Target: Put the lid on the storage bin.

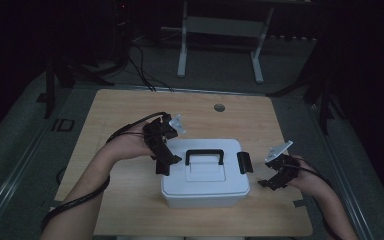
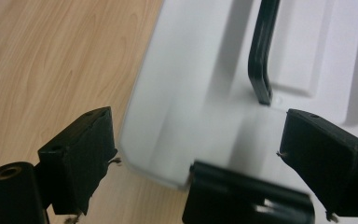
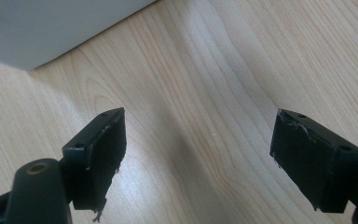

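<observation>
White lidded box at centre of wooden surface, black handle on top, left gripper released, jaws astride the nine o'clock latch, right gripper released, hovering at three o'clock near the other latch

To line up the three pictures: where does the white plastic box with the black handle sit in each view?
High view: white plastic box at table centre, between both tools.
Left gripper view: box takes the upper right, its black side latch at the bottom between the jaws.
Right gripper view: a box corner at top left.
Shared landmark: the light wooden table.
</observation>
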